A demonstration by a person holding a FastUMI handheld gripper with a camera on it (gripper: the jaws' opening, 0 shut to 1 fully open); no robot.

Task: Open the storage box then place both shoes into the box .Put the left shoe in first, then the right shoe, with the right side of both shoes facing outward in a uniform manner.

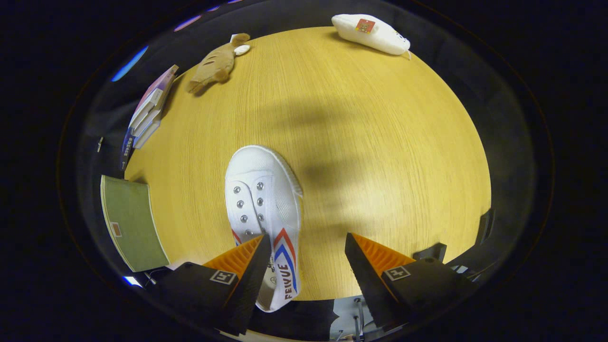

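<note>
A white canvas shoe with red and blue side stripes lies on the wooden table, toe pointing away from me. My gripper hovers above its heel end, open wide. The left finger overlaps the shoe's opening, while the right finger stands over bare table to the shoe's right. Nothing is held between the fingers.
A green box or folder lies at the table's left edge near me. Further along that edge, several books are stacked. Beyond them lies a brown plush toy. On the far side, a white pouch rests.
</note>
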